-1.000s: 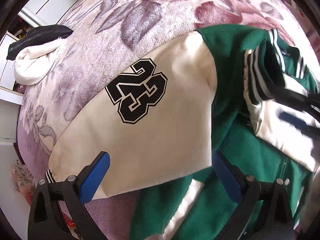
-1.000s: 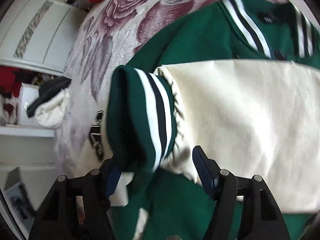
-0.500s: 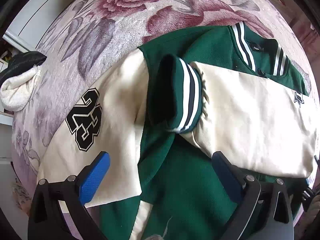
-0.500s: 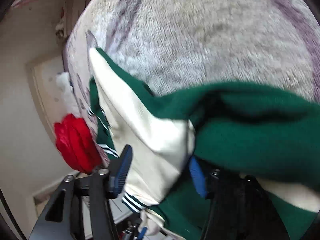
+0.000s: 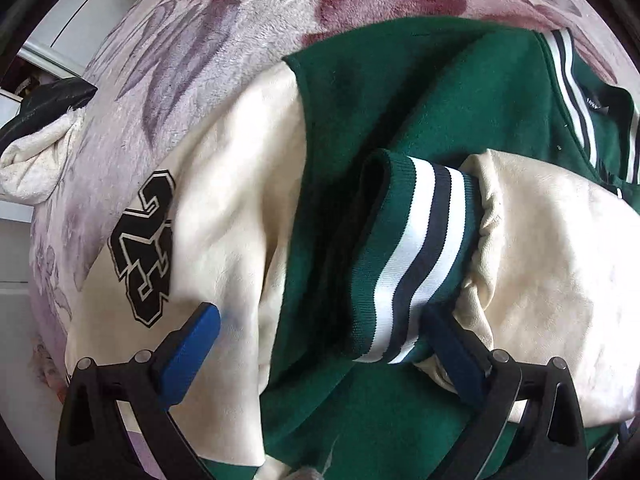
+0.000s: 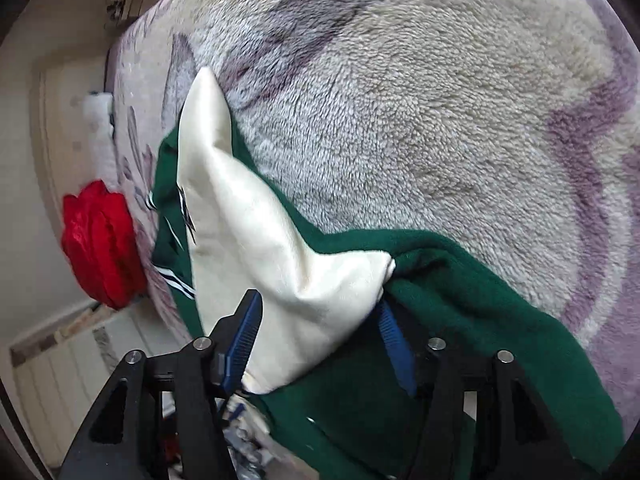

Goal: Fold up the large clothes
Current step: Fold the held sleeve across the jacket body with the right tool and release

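Showing dark green on the jacket (image 5: 400,92) body, cream on the sleeves (image 5: 224,200), a black "23" (image 5: 144,244) outlined in white. Striping the cuff (image 5: 416,256) green, white and navy. Spreading mauve and maroon roses over the pale fleece blanket (image 5: 224,32). Glowing red on a bundle (image 6: 100,240). Wearing blue on the fingers (image 5: 188,356), black on the frames.

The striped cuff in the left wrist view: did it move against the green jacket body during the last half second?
Cannot tell: the striped cuff lies on the jacket body as before; the camera came closer.
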